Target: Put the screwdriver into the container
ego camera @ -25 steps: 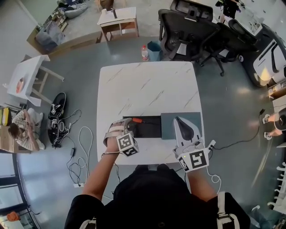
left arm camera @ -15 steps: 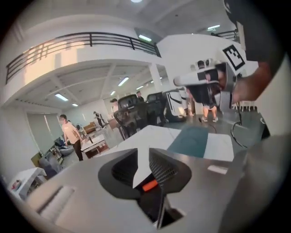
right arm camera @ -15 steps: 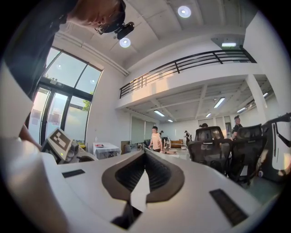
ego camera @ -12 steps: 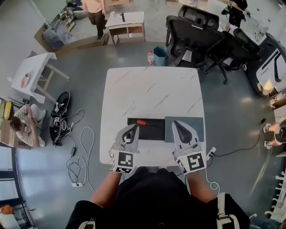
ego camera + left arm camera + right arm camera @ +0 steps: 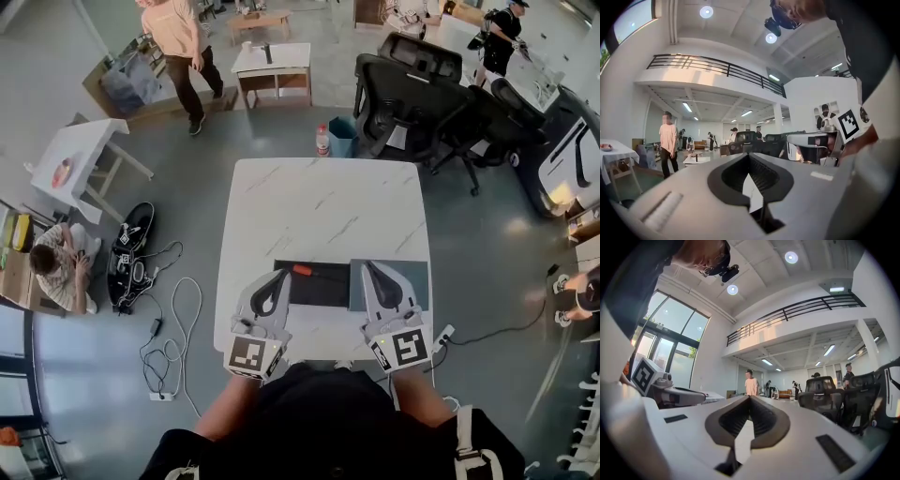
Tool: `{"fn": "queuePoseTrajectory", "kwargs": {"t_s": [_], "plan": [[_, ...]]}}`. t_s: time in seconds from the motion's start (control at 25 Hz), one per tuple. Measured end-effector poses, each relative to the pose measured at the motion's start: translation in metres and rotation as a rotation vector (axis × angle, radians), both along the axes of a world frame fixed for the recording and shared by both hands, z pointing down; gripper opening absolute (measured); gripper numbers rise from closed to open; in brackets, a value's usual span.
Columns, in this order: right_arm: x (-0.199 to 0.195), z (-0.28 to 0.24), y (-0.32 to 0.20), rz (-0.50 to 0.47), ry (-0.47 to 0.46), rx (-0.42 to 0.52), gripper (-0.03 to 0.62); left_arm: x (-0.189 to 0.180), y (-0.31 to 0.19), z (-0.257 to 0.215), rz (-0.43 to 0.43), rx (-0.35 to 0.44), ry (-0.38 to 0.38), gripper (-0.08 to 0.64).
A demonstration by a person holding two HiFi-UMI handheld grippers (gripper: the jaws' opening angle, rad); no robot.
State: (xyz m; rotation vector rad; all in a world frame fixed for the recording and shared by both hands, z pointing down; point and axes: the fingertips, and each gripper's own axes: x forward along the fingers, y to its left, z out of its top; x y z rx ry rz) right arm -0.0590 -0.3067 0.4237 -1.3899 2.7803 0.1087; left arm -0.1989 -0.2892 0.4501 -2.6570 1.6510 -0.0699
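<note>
Both the left gripper (image 5: 278, 275) and right gripper (image 5: 367, 266) have jaws closed on nothing, near the orange-handled screwdriver (image 5: 302, 270) lying in the black rectangular container (image 5: 321, 291).

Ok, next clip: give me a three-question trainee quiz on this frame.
1. Where does the screwdriver lie?
2. True or false: the left gripper clamps a tool.
3. In the head view, the right gripper overlaps: A) grey panel, B) laptop, C) towel?
Key: 1) in the black container, near its far left corner; 2) false, its jaws are shut on nothing; 3) A.
</note>
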Motion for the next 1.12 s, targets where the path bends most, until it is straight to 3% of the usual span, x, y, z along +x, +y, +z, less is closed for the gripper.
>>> {"fn": "queuePoseTrajectory", "kwargs": {"t_s": [0.12, 0.24, 0.36, 1.12], "plan": [[-0.002, -0.004, -0.002, 0.014, 0.020, 0.022, 0.006, -0.003, -0.002, -0.006, -0.012, -0.005, -0.019, 0.009], [-0.003, -0.005, 0.000, 0.012, 0.045, 0.030, 0.006, -0.001, -0.001, -0.009, 0.003, -0.012, 0.020, 0.009], [-0.004, -0.008, 0.000, 0.010, 0.039, 0.030, 0.006, -0.004, -0.003, -0.010, 0.007, 0.013, 0.018, 0.009], [-0.021, -0.016, 0.001, -0.016, 0.028, 0.045, 0.006, -0.015, -0.002, -0.003, -0.017, -0.012, 0.035, 0.009]]}}
